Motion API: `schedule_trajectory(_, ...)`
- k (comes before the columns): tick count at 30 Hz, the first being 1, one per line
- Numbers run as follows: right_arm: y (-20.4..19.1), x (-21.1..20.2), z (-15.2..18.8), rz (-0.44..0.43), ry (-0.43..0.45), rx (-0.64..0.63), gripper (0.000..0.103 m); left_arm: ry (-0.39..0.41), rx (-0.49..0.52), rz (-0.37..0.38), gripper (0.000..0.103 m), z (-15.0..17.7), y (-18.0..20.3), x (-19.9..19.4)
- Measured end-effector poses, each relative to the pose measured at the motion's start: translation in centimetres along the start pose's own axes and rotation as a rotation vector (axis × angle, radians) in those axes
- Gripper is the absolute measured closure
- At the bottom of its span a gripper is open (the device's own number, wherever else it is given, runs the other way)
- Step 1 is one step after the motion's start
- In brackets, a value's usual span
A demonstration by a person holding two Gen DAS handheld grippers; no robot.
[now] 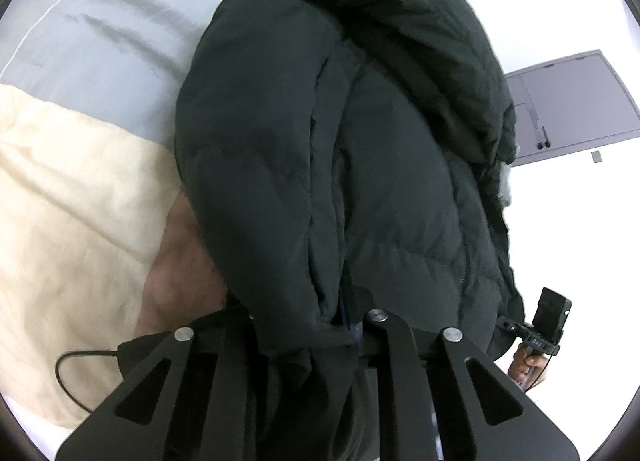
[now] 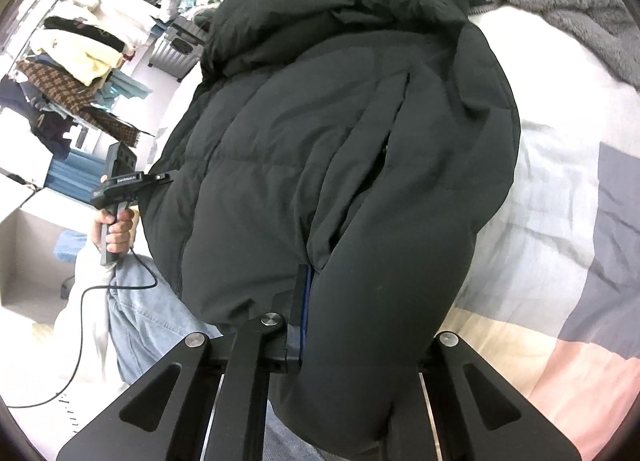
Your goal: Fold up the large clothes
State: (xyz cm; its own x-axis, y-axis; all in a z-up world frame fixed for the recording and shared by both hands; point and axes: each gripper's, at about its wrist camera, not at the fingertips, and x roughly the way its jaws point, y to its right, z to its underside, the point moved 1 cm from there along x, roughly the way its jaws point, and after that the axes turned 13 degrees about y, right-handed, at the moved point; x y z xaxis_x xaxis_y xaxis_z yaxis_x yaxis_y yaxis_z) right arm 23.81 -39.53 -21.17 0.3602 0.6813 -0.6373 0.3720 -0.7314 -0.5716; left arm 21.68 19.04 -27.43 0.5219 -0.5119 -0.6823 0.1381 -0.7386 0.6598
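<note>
The bed (image 2: 560, 189), with its patchwork cover of grey, cream and pink, fills the right of the right wrist view and the left of the left wrist view. On it lies the black padded coat (image 2: 340, 149), which takes up the middle of both frames. Its long axis runs straight away from both tools, hood (image 1: 400, 21) at the top of the frame, hem at the bottom. A rack of hanging clothes (image 2: 80, 61) sits upper left in the right wrist view.

The left tool (image 1: 348, 325) pinches the hem fold at bottom centre of its frame, fingers pressed together on the fabric. The right tool (image 2: 320, 325) likewise clamps the hem edge at bottom centre. Both sit at the near end, so neither is nearer the hood. The coming fold probably carries the hem up toward the hood.
</note>
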Motion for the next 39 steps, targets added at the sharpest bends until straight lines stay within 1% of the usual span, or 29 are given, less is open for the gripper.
schedule_trajectory(2,-0.1,-0.7,-0.4,-0.023,0.029,0.018,0.096,0.011,-0.010,0.021,0.090,-0.2,0.4,-0.8)
schedule_trajectory(3,-0.4,-1.5,-0.8,-0.046,0.062,0.042,0.096,0.019,-0.014,0.036,0.090,-0.4,0.7,-1.2)
schedule_trajectory(5,-1.0,-2.6,-1.5,-0.060,0.108,0.039,0.097,0.043,-0.010,0.062,0.090,-0.7,1.7,-2.3)
schedule_trajectory(10,-3.1,-5.8,-3.0,-0.094,0.215,0.017,0.097,0.093,0.022,0.063,0.091,-1.6,4.2,-5.2)
schedule_trajectory(14,-4.2,-8.2,-2.8,-0.116,0.272,0.011,0.097,0.113,0.058,0.069,0.091,-1.4,6.3,-7.8)
schedule_trajectory(18,-5.3,-11.3,-1.4,-0.139,0.329,0.021,0.097,0.128,0.073,0.078,0.091,-0.8,7.7,-10.8)
schedule_trajectory(23,-7.0,-14.4,1.0,-0.161,0.376,0.020,0.098,0.156,0.078,0.077,0.091,0.7,8.9,-15.1)
schedule_trajectory(30,-9.0,-17.7,4.5,-0.144,0.422,0.069,0.098,0.180,0.138,0.031,0.091,3.2,10.3,-20.7)
schedule_trajectory(35,-9.9,-19.1,5.7,-0.124,0.441,0.096,0.098,0.164,0.157,0.011,0.096,5.0,10.6,-22.7)
schedule_trajectory(37,-10.2,-19.4,5.5,-0.117,0.445,0.098,0.098,0.150,0.143,0.015,0.098,5.5,10.3,-22.7)
schedule_trajectory(39,-10.3,-19.2,4.7,-0.104,0.443,0.107,0.098,0.135,0.143,0.007,0.100,5.2,10.2,-22.2)
